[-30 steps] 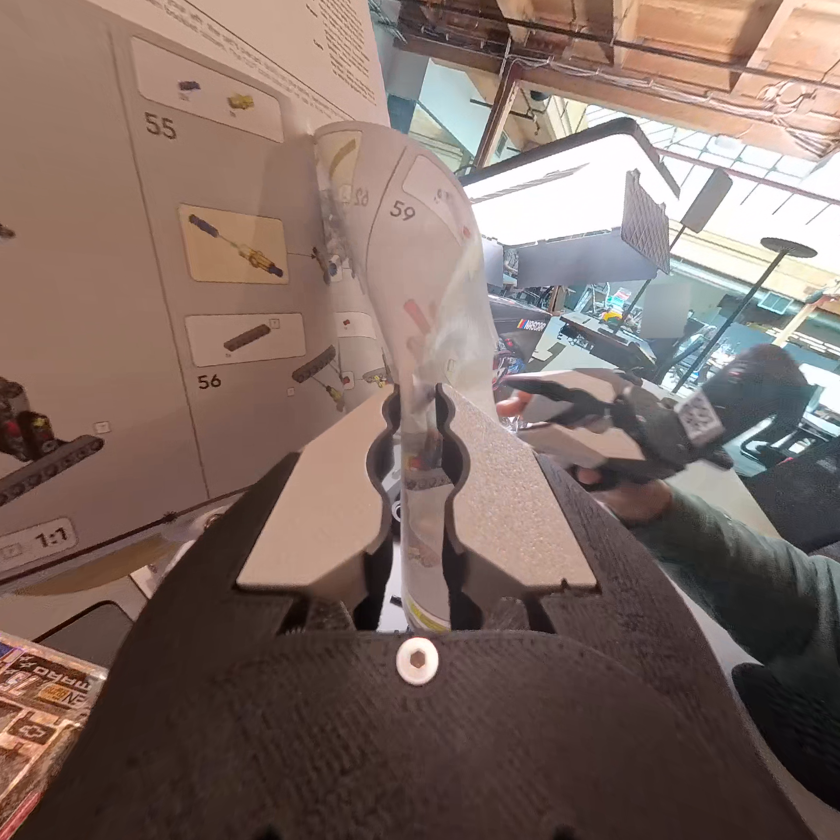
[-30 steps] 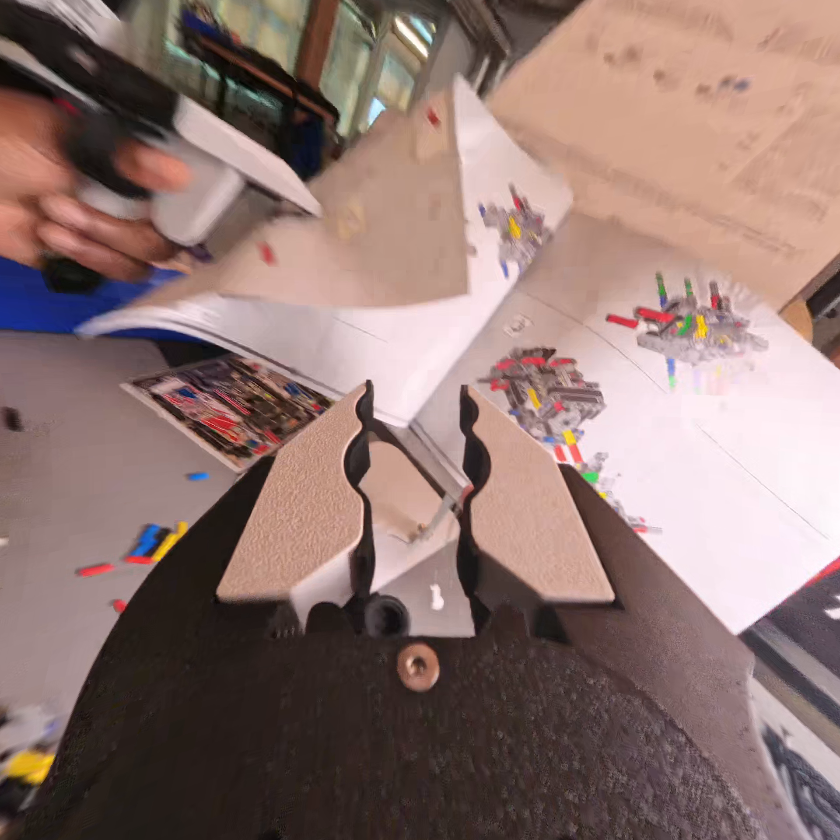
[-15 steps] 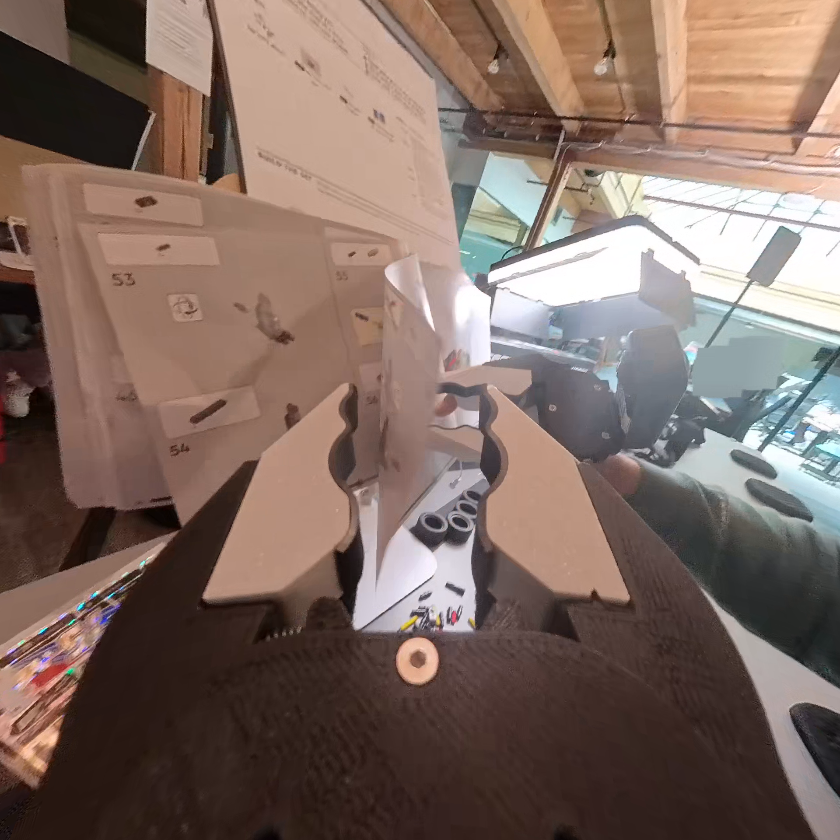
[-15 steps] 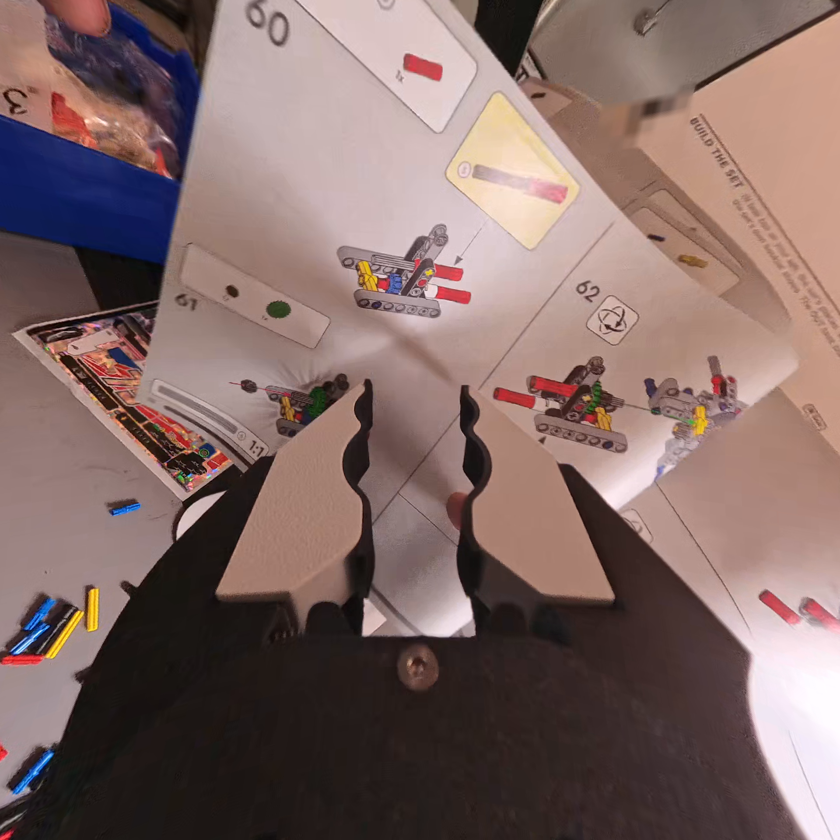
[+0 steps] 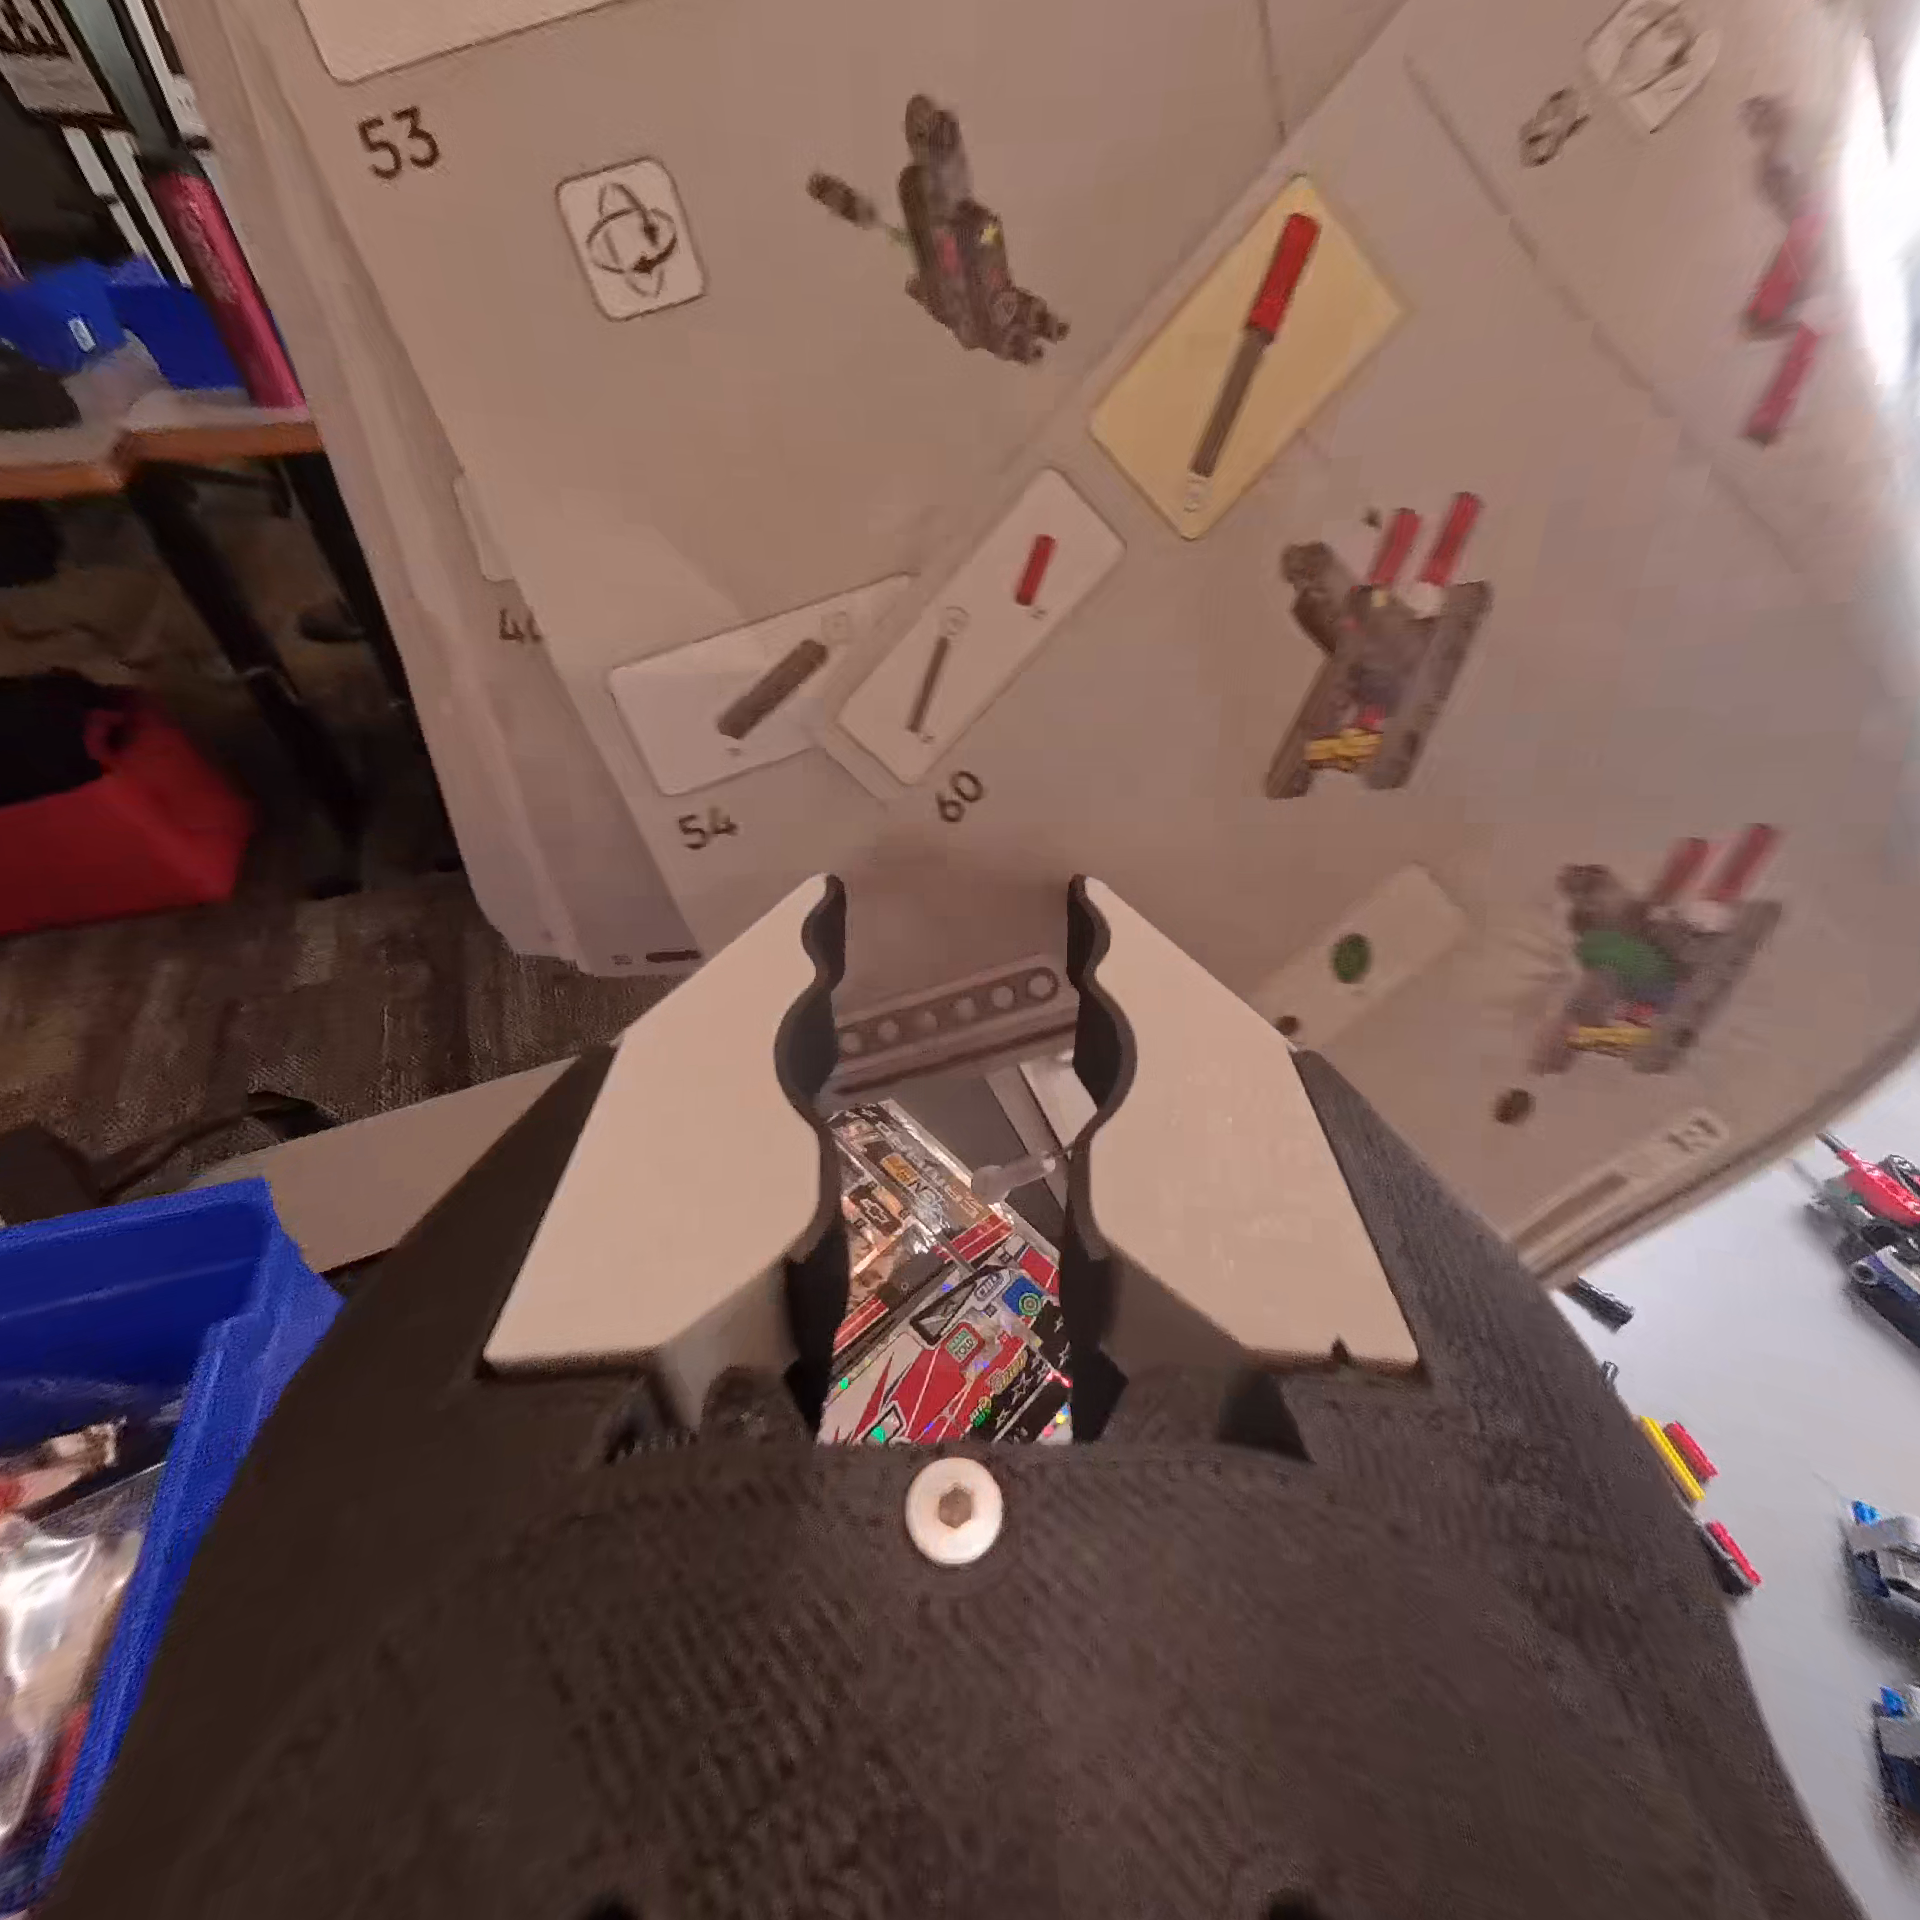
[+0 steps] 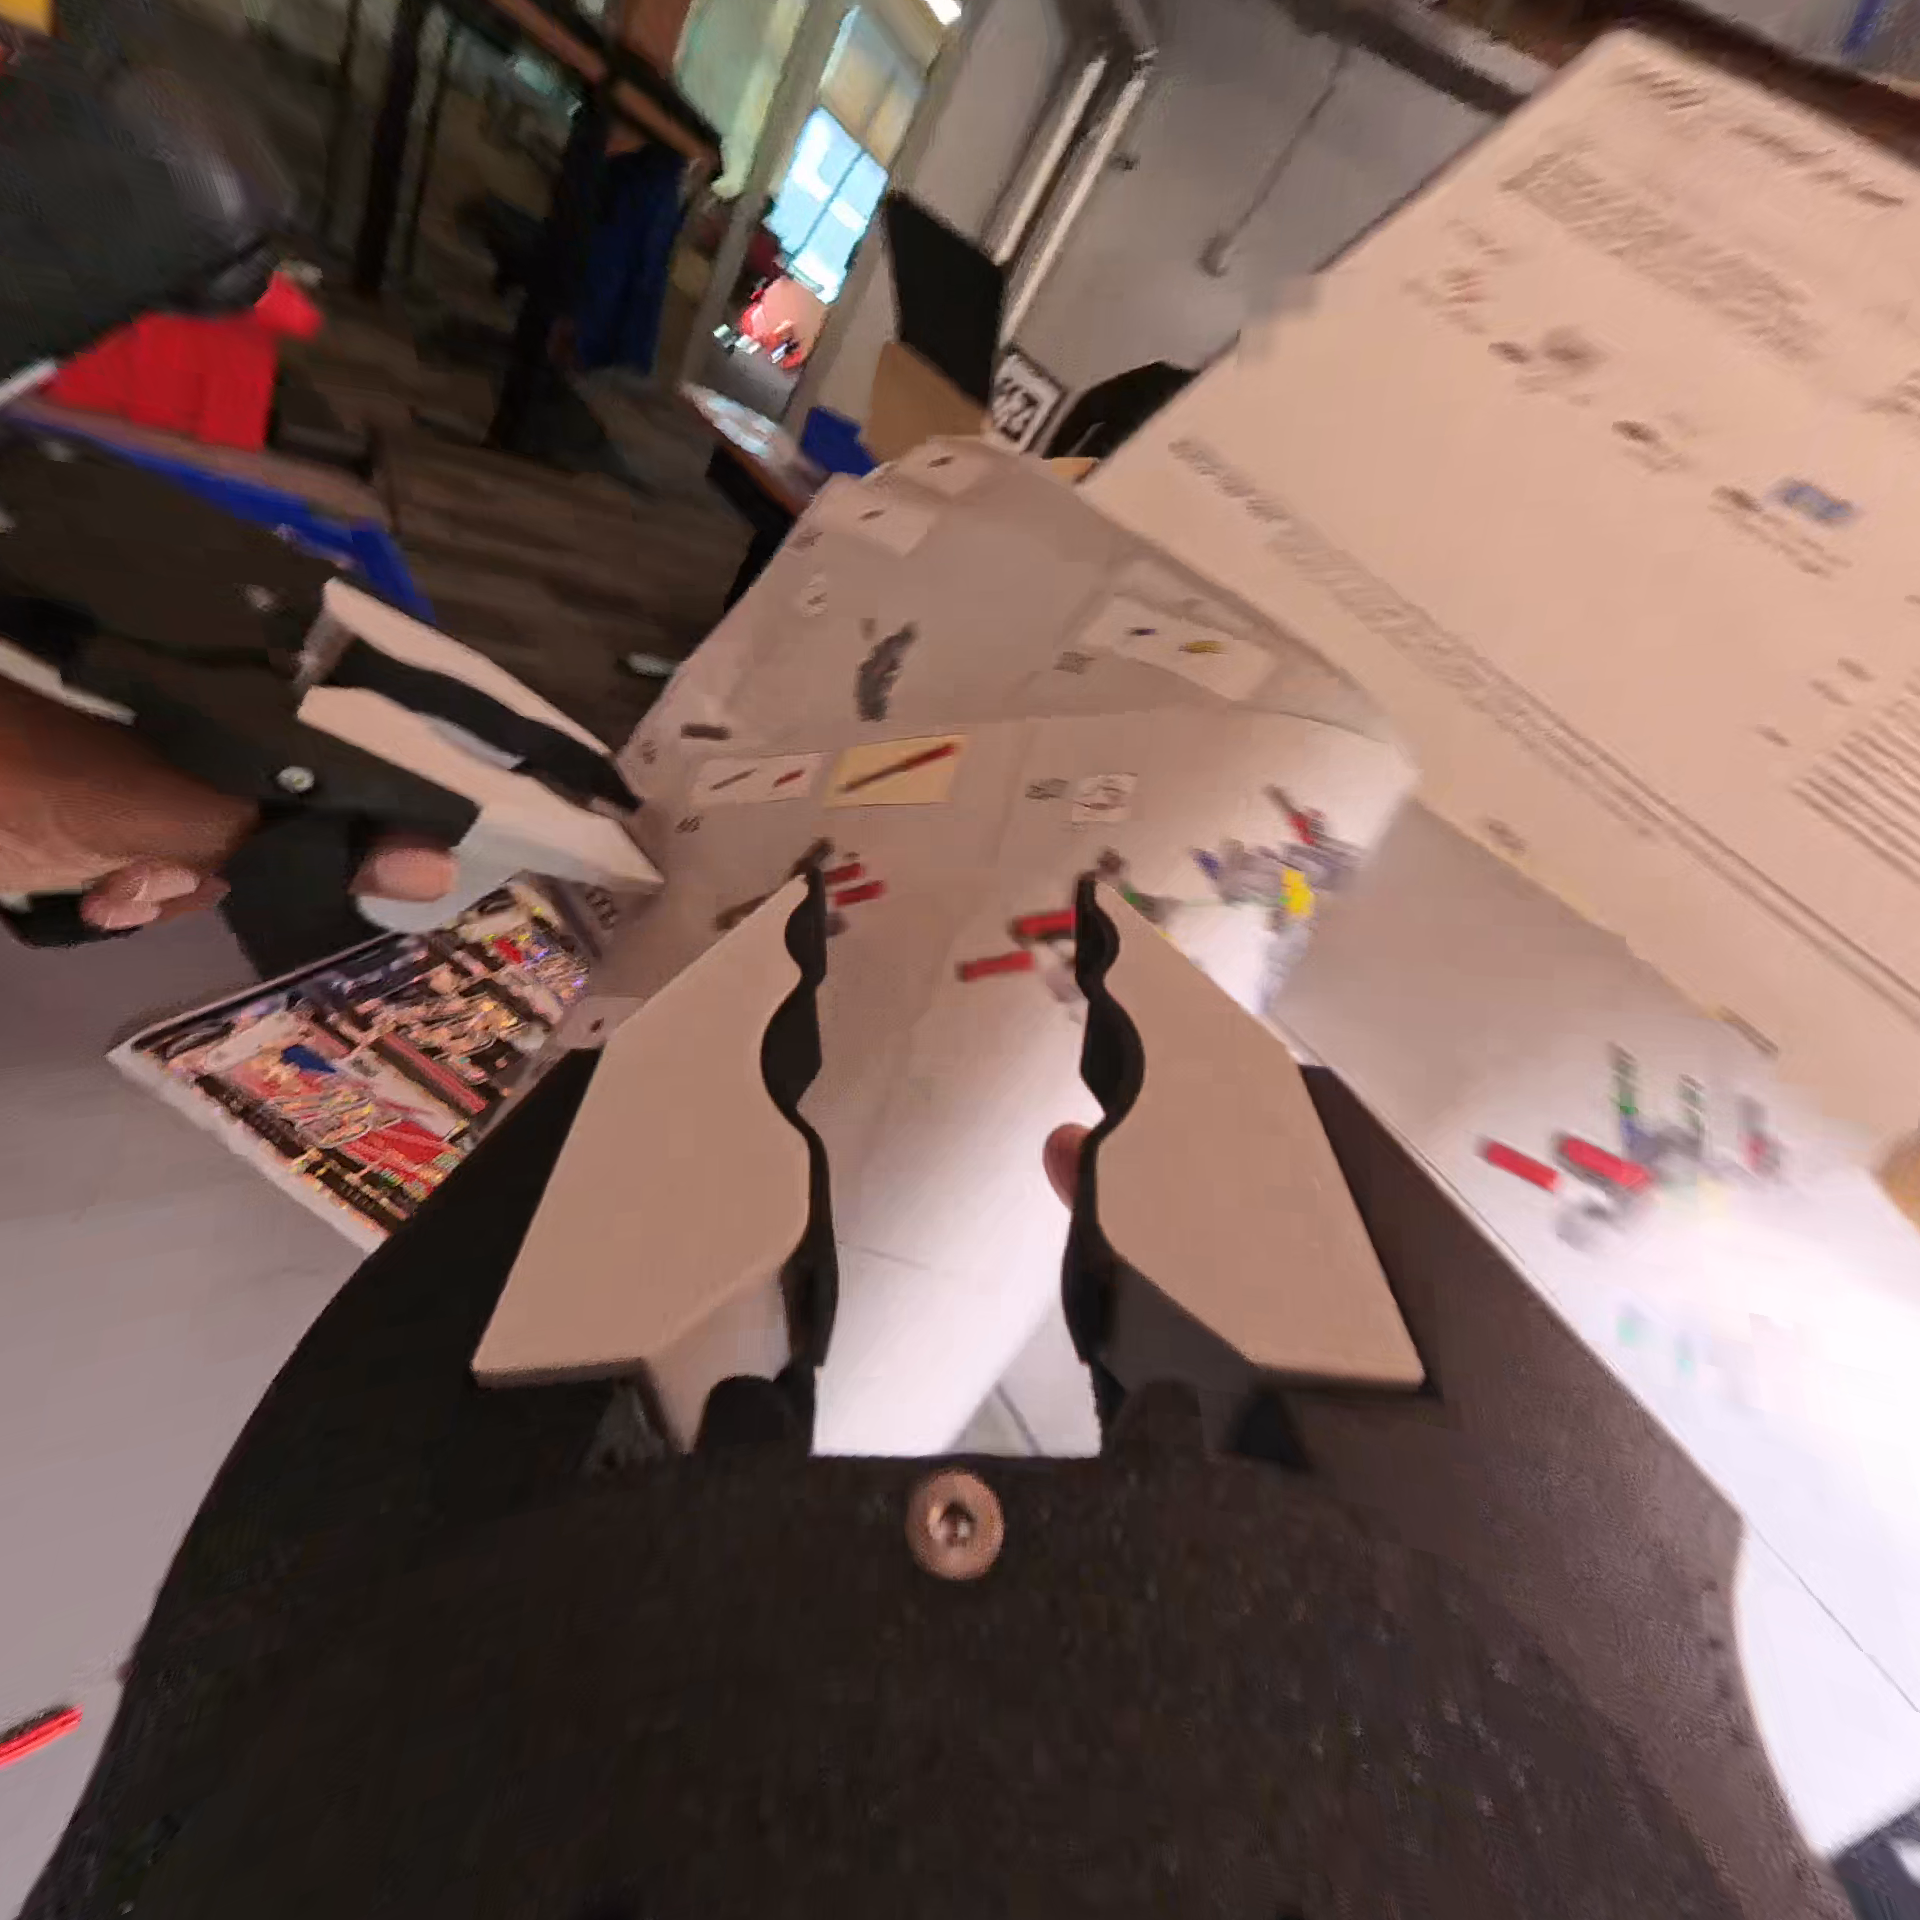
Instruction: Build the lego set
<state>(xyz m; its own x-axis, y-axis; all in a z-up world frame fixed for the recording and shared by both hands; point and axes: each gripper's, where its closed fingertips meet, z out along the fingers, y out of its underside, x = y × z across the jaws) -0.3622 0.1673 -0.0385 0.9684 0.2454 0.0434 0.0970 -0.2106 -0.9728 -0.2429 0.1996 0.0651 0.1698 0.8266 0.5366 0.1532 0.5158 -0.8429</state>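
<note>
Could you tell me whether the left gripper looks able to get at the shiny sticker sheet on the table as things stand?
Probably yes: the left gripper is open with nothing between its fingers, and the sticker sheet lies flat just below them. Only the lifted booklet page hangs close ahead.

A dark, mottled carpeted floor point(image 5: 260, 997) is seen at left, blurred. A wooden-edged side table point(image 5: 156, 452) on dark legs is set above it, with blue plastic bins point(image 5: 114, 322) on top and a red plastic bin point(image 5: 114, 821) underneath. A pale grey tabletop point(image 5: 1766, 1382) is visible at lower right. In the right wrist view, dark upright posts point(image 6: 540, 208), a bright window point(image 6: 831, 177) and a pale grey wall point(image 6: 1195, 218) are made out far off, heavily blurred.
</note>
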